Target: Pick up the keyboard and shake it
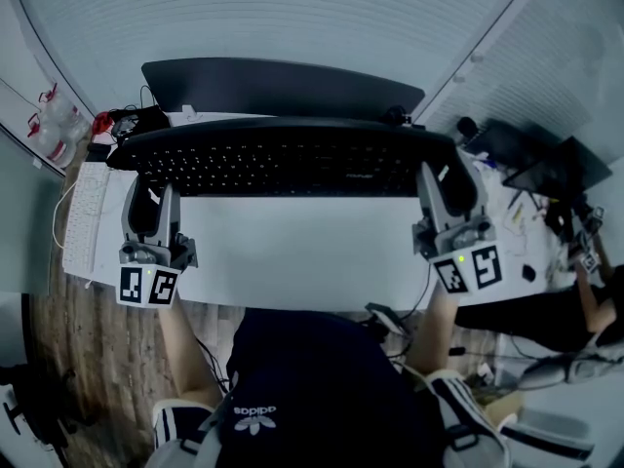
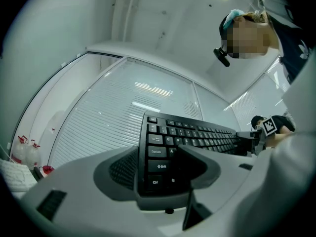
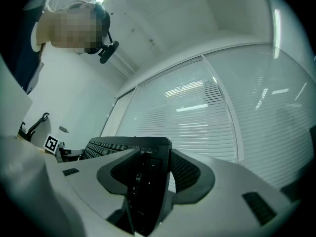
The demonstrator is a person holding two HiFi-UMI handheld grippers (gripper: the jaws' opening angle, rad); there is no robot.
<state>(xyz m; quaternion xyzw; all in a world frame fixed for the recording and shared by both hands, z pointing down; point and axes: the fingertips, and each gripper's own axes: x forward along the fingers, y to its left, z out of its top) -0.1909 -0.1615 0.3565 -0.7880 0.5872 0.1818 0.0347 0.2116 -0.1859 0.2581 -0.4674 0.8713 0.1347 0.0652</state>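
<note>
A long black keyboard is held off the white desk, level and crosswise in the head view. My left gripper is shut on its left end, and my right gripper is shut on its right end. In the left gripper view the keyboard runs away to the right from between the jaws of the left gripper, keys facing the camera. The right gripper view has the keyboard end-on, tilted on its edge, with the right gripper clamped round it.
A dark monitor stands just behind the keyboard. A white keyboard lies at the desk's left edge, with bottles beyond it. Cluttered dark gear fills the right side. The person's lap is below the desk's front edge.
</note>
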